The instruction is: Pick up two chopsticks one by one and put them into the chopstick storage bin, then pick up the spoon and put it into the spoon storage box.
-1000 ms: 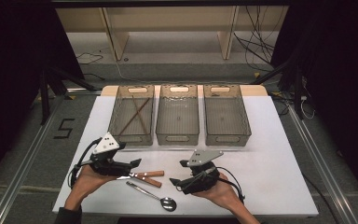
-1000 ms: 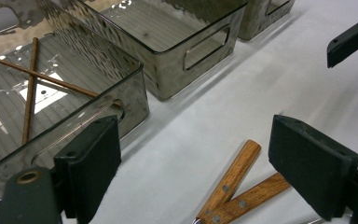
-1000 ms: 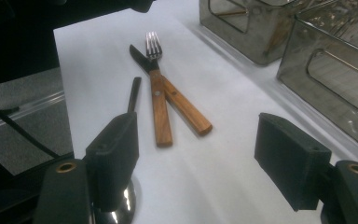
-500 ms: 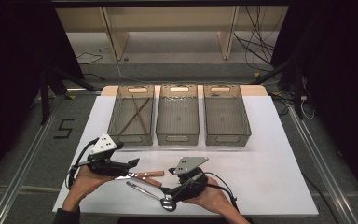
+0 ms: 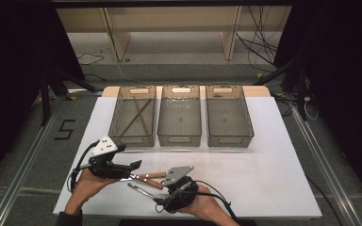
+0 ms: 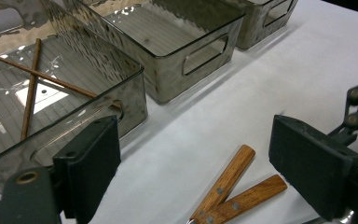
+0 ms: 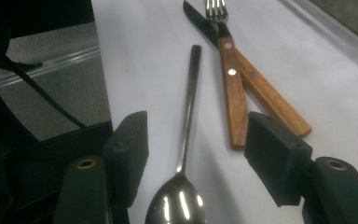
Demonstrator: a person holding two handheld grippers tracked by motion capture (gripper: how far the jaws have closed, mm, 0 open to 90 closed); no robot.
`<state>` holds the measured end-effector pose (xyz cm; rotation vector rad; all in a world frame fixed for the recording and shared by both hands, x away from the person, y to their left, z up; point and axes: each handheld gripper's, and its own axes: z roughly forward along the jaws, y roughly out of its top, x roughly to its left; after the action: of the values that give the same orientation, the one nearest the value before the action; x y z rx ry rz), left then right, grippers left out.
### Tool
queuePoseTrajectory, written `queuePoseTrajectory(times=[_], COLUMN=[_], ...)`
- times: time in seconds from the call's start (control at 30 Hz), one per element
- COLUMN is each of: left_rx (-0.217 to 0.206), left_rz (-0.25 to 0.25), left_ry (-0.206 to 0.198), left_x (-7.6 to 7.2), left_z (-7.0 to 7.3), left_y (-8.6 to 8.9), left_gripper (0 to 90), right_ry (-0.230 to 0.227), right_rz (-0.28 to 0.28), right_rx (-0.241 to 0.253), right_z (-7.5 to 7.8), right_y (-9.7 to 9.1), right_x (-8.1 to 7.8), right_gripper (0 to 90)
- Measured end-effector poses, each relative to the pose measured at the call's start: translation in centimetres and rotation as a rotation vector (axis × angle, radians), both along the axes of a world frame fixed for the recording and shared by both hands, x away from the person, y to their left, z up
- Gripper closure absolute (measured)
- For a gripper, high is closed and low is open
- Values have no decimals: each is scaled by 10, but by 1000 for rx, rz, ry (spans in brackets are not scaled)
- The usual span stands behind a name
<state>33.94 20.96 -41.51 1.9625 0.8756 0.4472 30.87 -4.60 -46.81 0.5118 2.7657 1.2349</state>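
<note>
Over spoon [image 7: 182,186], right tool [image 7: 191,154] (low, agape)

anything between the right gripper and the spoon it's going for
Nothing visible. The spoon lies bare on the white table between the right gripper's open jaws, which have just been closing; the wooden-handled knife and fork lie beside it.

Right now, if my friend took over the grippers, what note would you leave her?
Right gripper: open, jaws have just been closing, astride the spoon, not yet pressing it.
Left gripper: open, holding nothing, above the wooden-handled knife and fork, which lie crossed on the table.
Done: two chopsticks lie in the left bin.
Left: spoon, knife and fork. Probably they go in the middle bin and right bin.
</note>
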Motion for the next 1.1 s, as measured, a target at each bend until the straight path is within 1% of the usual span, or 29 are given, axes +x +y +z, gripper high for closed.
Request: queuePoseTrajectory(times=[0.07, 0.1, 0.17, 0.23, 0.43, 0.5, 0.6, 0.67, 0.7, 0.77, 0.83, 0.93, 1.03, 1.1], left_rx=[-14, -15, -17, -27, -63, -72, -76, -76, -78, -79, -82, -84, -80, -76], left_rz=[-2, -2, 0, 1, 1, 2, 6, 8, 10, 15, 14, 16, 13, 10], left_ry=[-1, 0, 0, 2, 5, 3, 2, -2, -2, -5, -5, -4, -2, 0], left_x=[0, 0, 0, 0, 0, 0, 0, 0, 0, 0, 0, 0, 0, 0], left_z=[0, -1, -1, -2, -5, -6, -6, -7, -7, -7, -6, -7, -8, -9], left_y=[0, 0, 1, 1, 0, 0, 0, 0, 0, 1, 1, 1, 0, 0], left_gripper=[164, 165, 165, 164, 161, 161, 161, 160, 160, 160, 160, 160, 160, 160], right_ry=[8, 4, 10, 0, 20, 17, 27, 19, 25, 24, 17, 22, 12, 14], right_rz=[4, 5, 10, 21, 9, 10, 0, 5, 4, 0, 0, -2, -3, -12], right_rx=[-14, -19, -33, -42, -65, -77, -90, -105, -110, -119, -125, -137, -144, -144], right_z=[-3, -5, -7, -8, -12, -13, -15, -17, -17, -19, -20, -22, -22, -22], right_y=[3, 5, 7, 9, 14, 16, 19, 21, 22, 23, 25, 26, 26, 25], right_x=[0, 0, -1, -1, -1, -2, -3, -2, -2, -2, -2, -2, -2, -3], right_gripper=[418, 423, 430, 436, 460, 469, 482, 492, 508, 518, 541, 576, 599, 623])
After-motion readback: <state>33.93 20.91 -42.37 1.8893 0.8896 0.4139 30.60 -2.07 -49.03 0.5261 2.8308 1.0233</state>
